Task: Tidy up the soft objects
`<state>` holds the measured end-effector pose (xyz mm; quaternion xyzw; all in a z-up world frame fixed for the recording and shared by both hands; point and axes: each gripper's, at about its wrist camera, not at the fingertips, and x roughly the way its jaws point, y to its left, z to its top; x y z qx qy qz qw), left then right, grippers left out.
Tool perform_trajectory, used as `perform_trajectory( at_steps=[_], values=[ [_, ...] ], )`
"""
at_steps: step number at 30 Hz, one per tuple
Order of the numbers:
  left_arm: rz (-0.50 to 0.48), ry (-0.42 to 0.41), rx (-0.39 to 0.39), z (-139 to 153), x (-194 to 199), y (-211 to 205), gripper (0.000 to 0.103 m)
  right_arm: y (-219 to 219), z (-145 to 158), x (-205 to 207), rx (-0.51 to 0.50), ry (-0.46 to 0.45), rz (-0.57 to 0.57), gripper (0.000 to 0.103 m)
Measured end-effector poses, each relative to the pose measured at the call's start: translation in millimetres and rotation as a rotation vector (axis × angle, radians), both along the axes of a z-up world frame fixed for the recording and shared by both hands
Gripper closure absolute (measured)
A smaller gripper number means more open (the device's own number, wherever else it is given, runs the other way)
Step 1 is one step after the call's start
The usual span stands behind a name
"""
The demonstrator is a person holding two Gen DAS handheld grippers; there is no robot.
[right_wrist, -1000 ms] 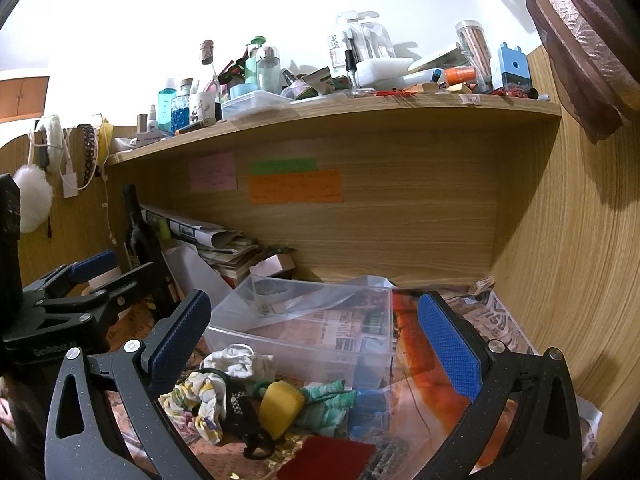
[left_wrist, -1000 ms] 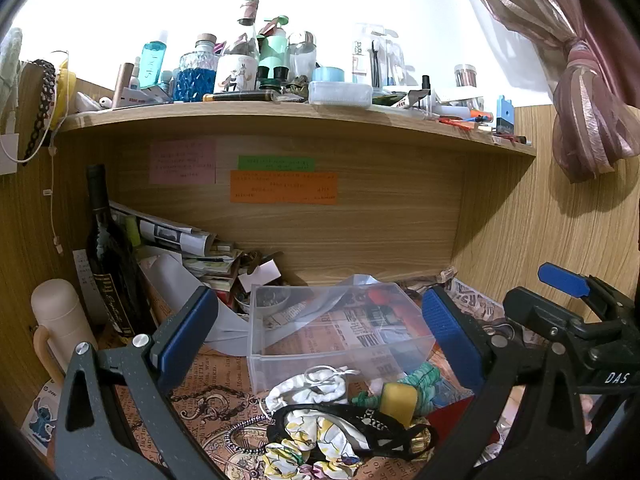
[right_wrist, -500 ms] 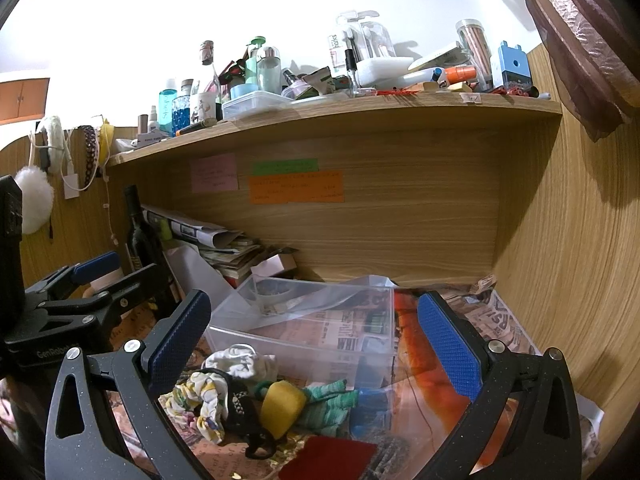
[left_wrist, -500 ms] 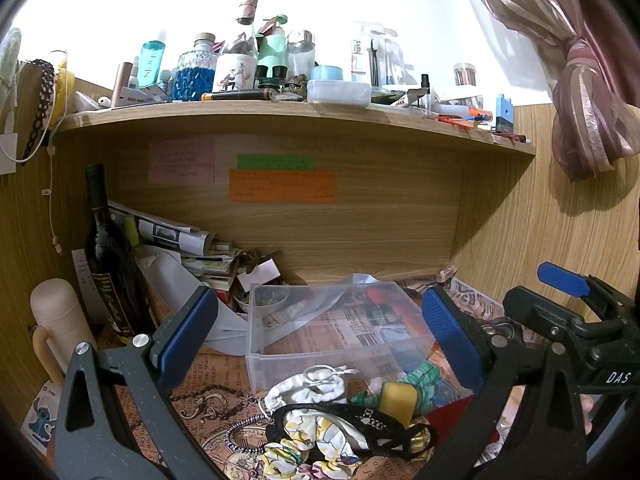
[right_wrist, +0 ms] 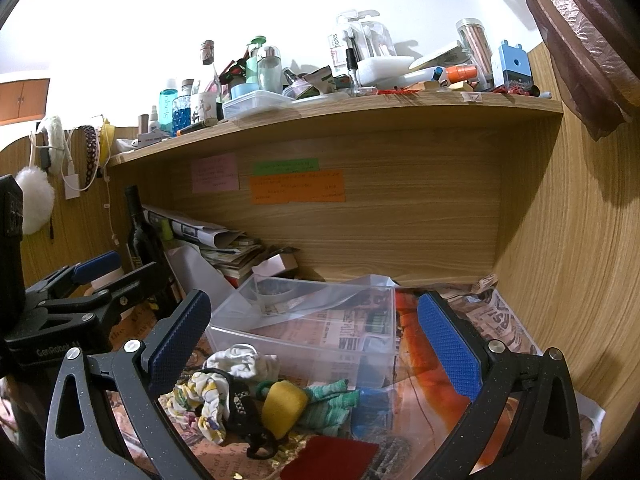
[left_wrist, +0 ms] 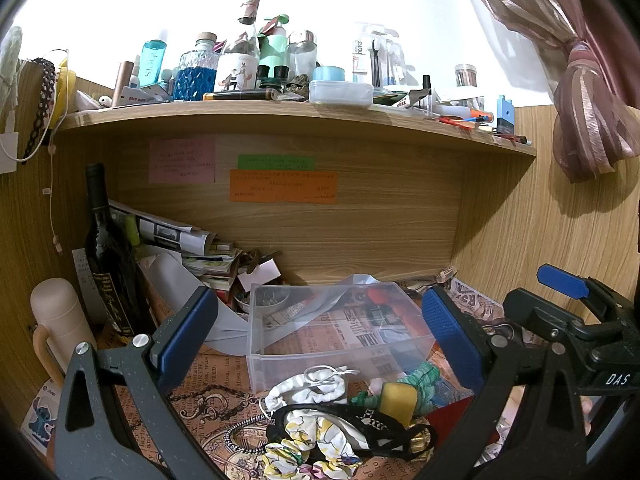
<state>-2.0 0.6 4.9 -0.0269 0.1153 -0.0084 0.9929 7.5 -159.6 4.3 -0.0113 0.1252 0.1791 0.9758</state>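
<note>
A pile of soft things lies on the desk in front of a clear plastic bin [left_wrist: 336, 332] [right_wrist: 320, 328]: a white cloth pouch [left_wrist: 308, 386] [right_wrist: 240, 362], a floral scrunchie [left_wrist: 308, 440] [right_wrist: 200, 400], a black band [left_wrist: 360, 424] [right_wrist: 240, 408], a yellow sponge [left_wrist: 398, 400] [right_wrist: 284, 404] and a green knit piece [left_wrist: 424, 376] [right_wrist: 328, 402]. My left gripper [left_wrist: 316, 332] is open and empty above the pile. My right gripper [right_wrist: 316, 340] is open and empty too, over the bin and pile.
A dark wine bottle [left_wrist: 106, 256] [right_wrist: 140, 236], stacked papers [left_wrist: 184, 244] and a cream flask [left_wrist: 56, 320] stand at the left. A crowded shelf [left_wrist: 280, 110] runs overhead. A red card [right_wrist: 332, 456] lies at the front. A wooden wall [right_wrist: 560, 240] closes the right side.
</note>
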Motion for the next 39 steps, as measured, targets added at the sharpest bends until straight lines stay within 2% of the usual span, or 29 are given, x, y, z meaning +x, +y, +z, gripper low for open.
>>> perform_trajectory(
  at_steps=[9, 15, 20, 26, 33, 34, 35, 36, 38, 39],
  values=[
    [-0.007, 0.028, -0.004, -7, 6, 3, 0.000, 3, -2, 1, 0.000, 0.015, -0.001, 0.000],
    [-0.024, 0.118, -0.005, -32, 15, 10, 0.000, 0, -14, 7, -0.026, 0.060, -0.009, 0.000],
    [-0.028, 0.231, -0.019, -61, 25, 19, 0.000, -6, -36, 14, -0.060, 0.149, -0.019, 0.000],
    [-0.041, 0.327, -0.027, -88, 28, 21, 0.000, -15, -63, 21, -0.078, 0.268, -0.017, 0.001],
    [-0.034, 0.416, -0.046, -113, 27, 28, 0.001, -21, -90, 24, -0.074, 0.389, 0.003, 0.014],
    [-0.033, 0.425, -0.047, -117, 26, 28, 0.002, -21, -93, 24, -0.073, 0.402, 0.006, 0.017],
    [-0.031, 0.435, -0.047, -120, 26, 28, 0.008, -22, -97, 24, -0.071, 0.419, 0.011, 0.018],
    [-0.035, 0.451, -0.051, -124, 27, 28, 0.021, -21, -99, 25, -0.071, 0.426, 0.014, 0.021],
    [-0.041, 0.482, -0.055, -131, 29, 28, 0.036, -21, -105, 25, -0.071, 0.448, 0.021, 0.025],
    [-0.041, 0.498, -0.059, -135, 31, 28, 0.036, -21, -107, 25, -0.072, 0.456, 0.024, 0.029]
  ],
)
